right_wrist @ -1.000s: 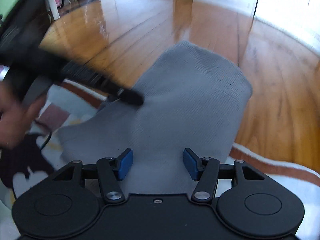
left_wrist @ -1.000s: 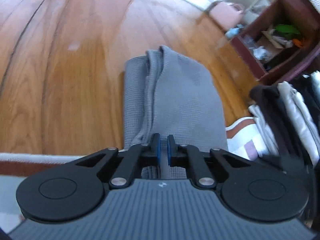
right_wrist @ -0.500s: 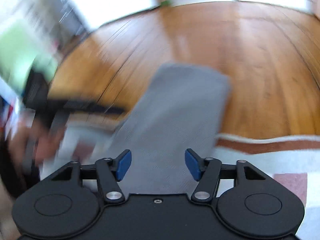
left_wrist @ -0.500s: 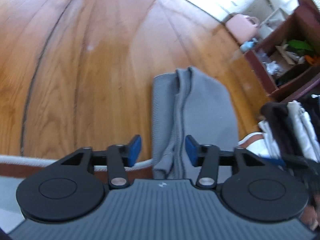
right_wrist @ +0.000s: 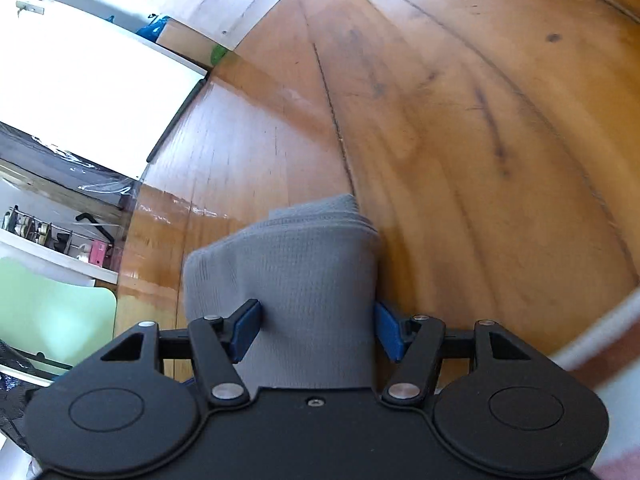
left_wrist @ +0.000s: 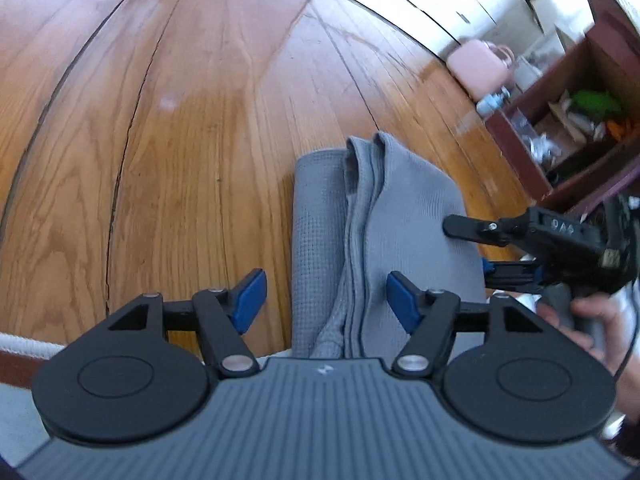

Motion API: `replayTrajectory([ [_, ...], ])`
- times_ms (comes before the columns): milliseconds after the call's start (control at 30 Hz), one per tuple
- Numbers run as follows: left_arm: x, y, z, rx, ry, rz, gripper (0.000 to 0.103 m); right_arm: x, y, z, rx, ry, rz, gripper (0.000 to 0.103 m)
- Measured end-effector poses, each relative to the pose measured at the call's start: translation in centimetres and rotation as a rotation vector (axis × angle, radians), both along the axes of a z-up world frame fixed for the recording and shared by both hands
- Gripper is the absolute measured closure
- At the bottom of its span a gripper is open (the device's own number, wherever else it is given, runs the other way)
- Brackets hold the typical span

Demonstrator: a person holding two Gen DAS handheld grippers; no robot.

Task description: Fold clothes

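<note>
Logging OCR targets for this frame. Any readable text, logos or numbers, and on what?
Left gripper body: small pale logo mark, no legible letters.
Right gripper, seen from the left wrist view: pale embossed characters on its side, too blurred to read.
Grey cloth: no text visible.
Pink bag and shelf clutter: nothing readable.
Right wrist view: no legible text.

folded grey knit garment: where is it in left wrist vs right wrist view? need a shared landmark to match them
Left wrist: the folded grey knit garment lies centre, running up from between the open left gripper fingers, on the wooden plank floor.
Right wrist: the garment sits lower centre, between the open right gripper fingers.
Shared landmark: the floor.
</note>
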State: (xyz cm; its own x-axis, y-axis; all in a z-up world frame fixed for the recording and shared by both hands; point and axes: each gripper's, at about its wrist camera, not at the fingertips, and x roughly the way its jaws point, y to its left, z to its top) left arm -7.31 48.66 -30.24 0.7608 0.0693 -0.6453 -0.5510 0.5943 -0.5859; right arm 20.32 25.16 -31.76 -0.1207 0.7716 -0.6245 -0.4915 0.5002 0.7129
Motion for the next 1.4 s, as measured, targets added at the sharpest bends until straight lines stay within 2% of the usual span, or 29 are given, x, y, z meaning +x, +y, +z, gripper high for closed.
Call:
replayTrajectory([
  [33,-0.2,0.5,-0.5,-0.063,-0.046,0.0,0.039,-0.3,0.6,0.2,0.0,-0.047,0.011,0.04],
  [67,-0.4,0.9,-1.0,-0.123,-0.09,0.001,0.045,-0.6,0.9,0.6,0.003,-0.104,0.039,0.055],
  [100,-0.4,1.1,-1.8,-0.165,-0.113,0.006,0.056,-0.9,1.2,1.0,0.005,-0.16,0.066,0.061],
  [133,-0.4,1.3,-2.6,-0.201,-0.135,0.009,0.073,-1.6,1.3,1.7,0.006,-0.213,0.068,0.063],
  [200,-0.5,1.1,-2.5,-0.181,-0.157,-0.009,0.078,-3.1,1.3,3.2,0.011,-0.304,0.058,0.066],
  [233,-0.2,0.6,-1.5,-0.119,-0.15,-0.035,0.08,-4.0,0.9,4.3,0.023,-0.336,0.046,0.066],
  [333,1.4,-1.4,1.4,0.053,-0.128,-0.124,0.08,-7.1,-0.5,7.6,0.042,-0.457,0.012,0.067],
  [400,3.0,-3.2,3.3,0.15,-0.113,-0.194,0.076,-9.0,-2.0,9.9,0.008,-0.525,-0.046,0.067],
  [433,3.8,-4.0,4.2,0.193,-0.106,-0.224,0.071,-9.7,-2.7,10.9,-0.02,-0.553,-0.079,0.067],
  [500,3.9,-4.7,4.8,0.192,-0.093,-0.214,0.068,-10.2,-5.0,12.3,-0.122,-0.622,-0.123,0.067],
  [567,3.9,-5.4,5.4,0.192,-0.08,-0.204,0.055,-9.9,-6.5,12.1,-0.222,-0.681,-0.154,0.066],
  [633,4.0,-6.2,6.0,0.188,-0.067,-0.194,0.053,-7.9,-8.2,9.9,-0.34,-0.641,-0.217,0.061],
  [667,3.8,-6.5,6.3,0.163,-0.053,-0.189,0.052,-6.8,-8.6,8.5,-0.38,-0.575,-0.239,0.055],
  [733,2.4,-7.0,5.6,0.06,-0.045,-0.178,0.052,-4.2,-10.9,5.6,-0.368,-0.414,-0.296,0.055],
  [800,0.9,-7.9,4.7,-0.035,0.014,-0.126,0.051,-3.3,-14.0,5.0,-0.24,-0.317,-0.37,0.051],
  [867,-0.6,-8.8,3.8,-0.123,0.074,-0.074,0.05,-3.1,-15.9,4.8,-0.153,-0.244,-0.428,0.051],
  [900,-1.2,-9.4,3.9,-0.113,0.099,-0.054,0.049,-3.1,-16.6,4.6,-0.089,-0.216,-0.426,0.05],
  [967,-2.3,-10.5,4.0,-0.092,0.149,-0.012,0.045,-2.7,-17.6,3.9,-0.037,-0.189,-0.409,0.05],
  [1033,-3.0,-11.5,3.8,-0.079,0.171,0.034,0.04,-2.0,-16.4,2.8,-0.02,-0.165,-0.378,0.05],
  [1067,-3.1,-11.8,3.6,-0.099,0.157,0.039,0.037,-1.8,-15.8,2.2,-0.019,-0.153,-0.37,0.047],
  [1100,-3.2,-12.1,3.4,-0.12,0.142,0.044,0.035,-1.8,-15.8,1.4,-0.03,-0.152,-0.374,0.037],
  [1133,-2.9,-12.5,2.9,-0.154,0.118,0.041,0.031,-1.7,-15.6,0.8,-0.032,-0.155,-0.387,0.034],
  [1200,-2.5,-13.0,1.5,-0.214,0.086,0.063,0.027,-1.0,-14.4,0.4,0.01,-0.164,-0.398,0.014],
  [1233,-2.3,-13.2,0.8,-0.237,0.069,0.075,0.026,-1.0,-13.8,0.6,0.017,-0.161,-0.397,0.012],
  [1267,-1.8,-13.5,0.8,-0.207,0.047,0.091,0.019,-1.0,-13.1,0.7,0.014,-0.175,-0.395,0.012],
  [1300,-1.3,-13.8,0.8,-0.178,0.024,0.108,0.02,-1.3,-12.4,0.9,-0.003,-0.216,-0.374,0.014],
  [1333,-0.7,-14.0,0.7,-0.143,0.008,0.122,0.029,-1.6,-11.7,1.1,-0.02,-0.257,-0.352,0.02],
  [1367,-0.2,-14.3,0.8,-0.074,0.037,0.113,0.063,-2.0,-11.1,1.3,-0.054,-0.323,-0.329,0.038],
  [1400,0.3,-14.5,0.9,-0.004,0.065,0.101,0.088,-2.5,-11.0,1.8,-0.054,-0.362,-0.328,0.05],
])
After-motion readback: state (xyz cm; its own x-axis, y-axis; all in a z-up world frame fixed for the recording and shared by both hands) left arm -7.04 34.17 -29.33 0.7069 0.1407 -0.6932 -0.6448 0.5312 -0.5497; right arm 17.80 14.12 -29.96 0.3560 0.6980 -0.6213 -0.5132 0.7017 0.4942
